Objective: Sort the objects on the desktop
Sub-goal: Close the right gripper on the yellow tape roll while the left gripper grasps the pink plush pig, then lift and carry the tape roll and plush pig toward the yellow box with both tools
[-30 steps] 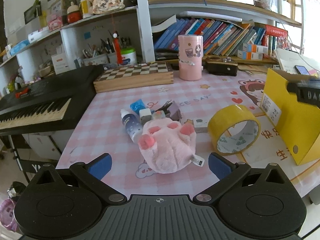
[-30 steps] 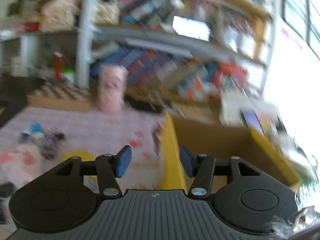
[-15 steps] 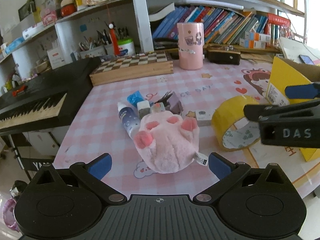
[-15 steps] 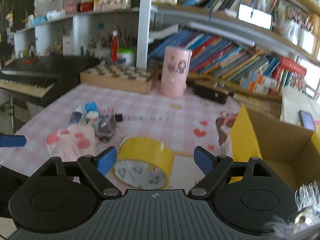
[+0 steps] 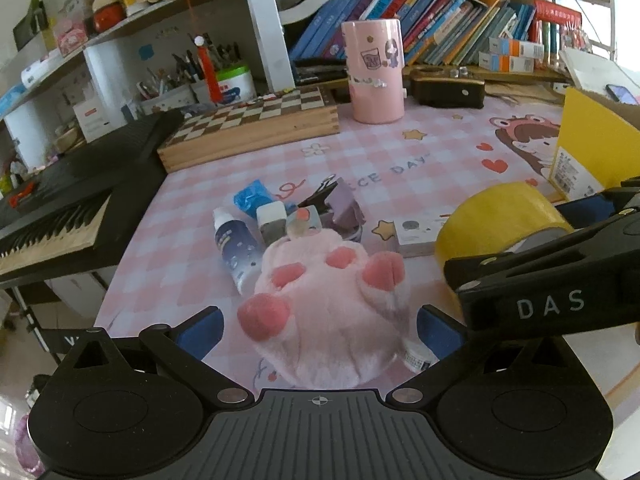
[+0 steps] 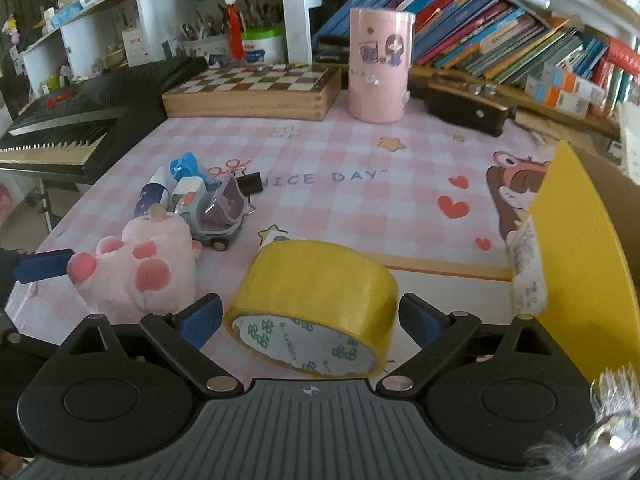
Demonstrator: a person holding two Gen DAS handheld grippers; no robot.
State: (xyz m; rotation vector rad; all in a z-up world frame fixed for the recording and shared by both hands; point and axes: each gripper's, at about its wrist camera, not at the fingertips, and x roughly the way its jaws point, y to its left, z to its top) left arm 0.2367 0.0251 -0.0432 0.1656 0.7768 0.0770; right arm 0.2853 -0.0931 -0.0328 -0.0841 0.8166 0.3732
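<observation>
two hand-held grippers poised over a pink paw plush and a yellow tape roll on the worktop

the left hand-held gripper [image 5: 318, 326] is spread wide around the pink paw plush [image 5: 326, 316], pads not touching it. the right hand-held gripper [image 6: 310, 316] has its jaws opening, the yellow tape roll [image 6: 316, 304] lying between them, unpressed. the plush lies just beside a small bottle [image 5: 234, 248]; a yellow box [image 6: 576, 276] stands right of the tape.

One tape roll [image 6: 316, 300], one plush paw [image 5: 328, 312], one bottle [image 5: 236, 248], one pink cup [image 6: 380, 64].
</observation>
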